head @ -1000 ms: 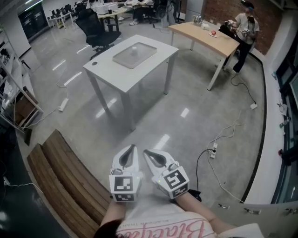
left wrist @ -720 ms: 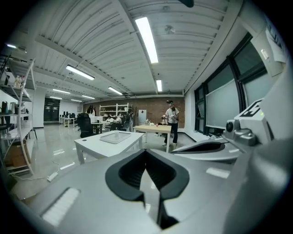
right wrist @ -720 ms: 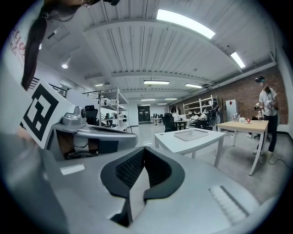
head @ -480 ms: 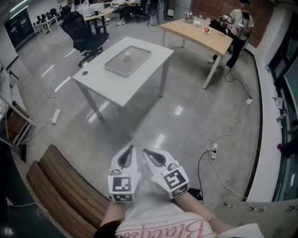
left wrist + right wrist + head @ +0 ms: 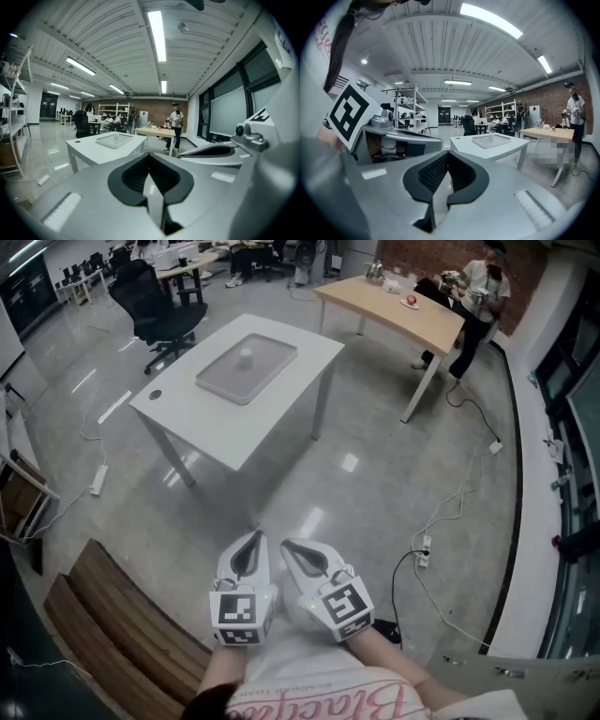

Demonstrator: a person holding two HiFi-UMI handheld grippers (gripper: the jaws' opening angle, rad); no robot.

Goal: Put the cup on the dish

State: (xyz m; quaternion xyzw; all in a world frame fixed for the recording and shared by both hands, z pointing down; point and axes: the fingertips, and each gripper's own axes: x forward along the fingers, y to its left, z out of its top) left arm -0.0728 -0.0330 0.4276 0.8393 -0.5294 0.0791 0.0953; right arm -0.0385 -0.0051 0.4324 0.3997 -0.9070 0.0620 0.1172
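Cup [image 5: 246, 355]: taken to be the small pale thing upright on the tray [image 5: 267, 371], mid white table [image 5: 281, 409], far across the floor; too small to confirm shape; no separate dish made out, tray possibly serving as one, cannot tell.

Tools: left gripper [image 5: 253, 538] with jaws pressed together, nothing between; held low, close to the body, pointed toward the table; right gripper [image 5: 287, 545] likewise pressed together and empty; set just beside the left, tips near but apart; both well apart from table and cup, bare floor between.

Progress, as judged: none of the handling begun; no contact with cup; at the approach stage only.

Left to do, as judged: close the gap to the table; spread one pair of jaws; pinch cup at the wall; lift; set down on dish; release; identity of dish to be settled on arrival.

Hazards noted: cable [image 5: 450, 512] on floor to the right; bench [image 5: 112, 624] at lower left.
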